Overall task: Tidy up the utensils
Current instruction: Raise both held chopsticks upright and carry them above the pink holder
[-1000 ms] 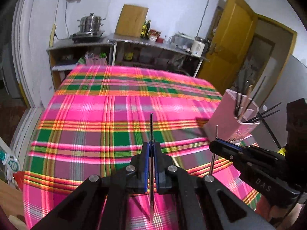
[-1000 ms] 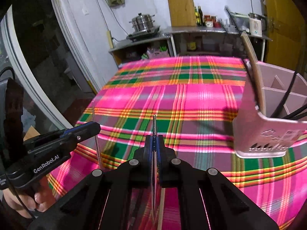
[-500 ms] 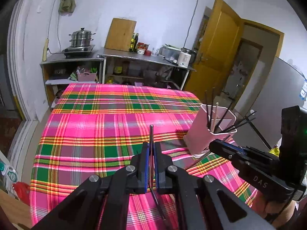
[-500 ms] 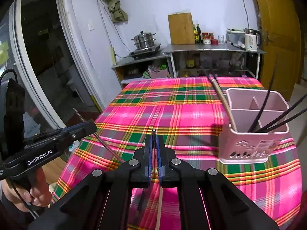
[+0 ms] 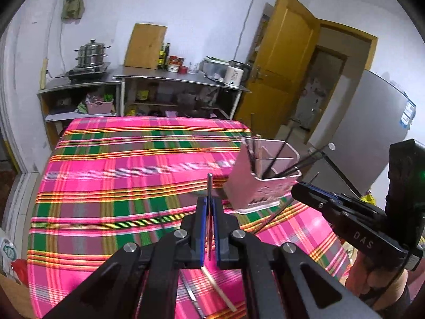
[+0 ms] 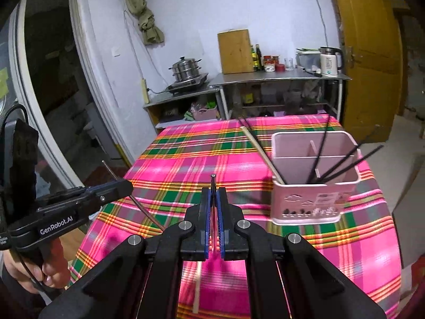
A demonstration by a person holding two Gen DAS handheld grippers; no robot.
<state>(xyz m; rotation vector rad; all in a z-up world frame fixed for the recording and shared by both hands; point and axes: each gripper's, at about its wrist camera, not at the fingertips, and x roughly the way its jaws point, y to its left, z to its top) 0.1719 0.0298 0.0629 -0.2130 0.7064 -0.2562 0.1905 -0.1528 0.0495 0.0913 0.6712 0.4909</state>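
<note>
My left gripper [image 5: 209, 202] is shut on a thin metal chopstick [image 5: 209, 183] that sticks up past its fingertips, held above the plaid cloth. From the right wrist view that left gripper [image 6: 124, 186] hangs at the left with the metal chopstick [image 6: 143, 207] slanting through it. My right gripper [image 6: 213, 192] is shut on a dark chopstick [image 6: 213, 179]; in the left wrist view the right gripper [image 5: 305, 189] is beside the pink utensil holder [image 5: 265, 186]. The holder [image 6: 313, 199] has several dark chopsticks and a wooden one standing in its compartments.
A pink and green plaid cloth [image 5: 119, 175] covers the table. Loose on it near the front edge lie a wooden chopstick [image 5: 217, 289], a metal utensil [image 5: 191, 296] and a dark stick [image 5: 162, 220]. A fridge [image 5: 372, 122] stands right, shelves [image 6: 265, 79] behind.
Both grippers have risen and drawn back from the table, each still holding its chopstick. The holder now shows whole and farther off in both views.
</note>
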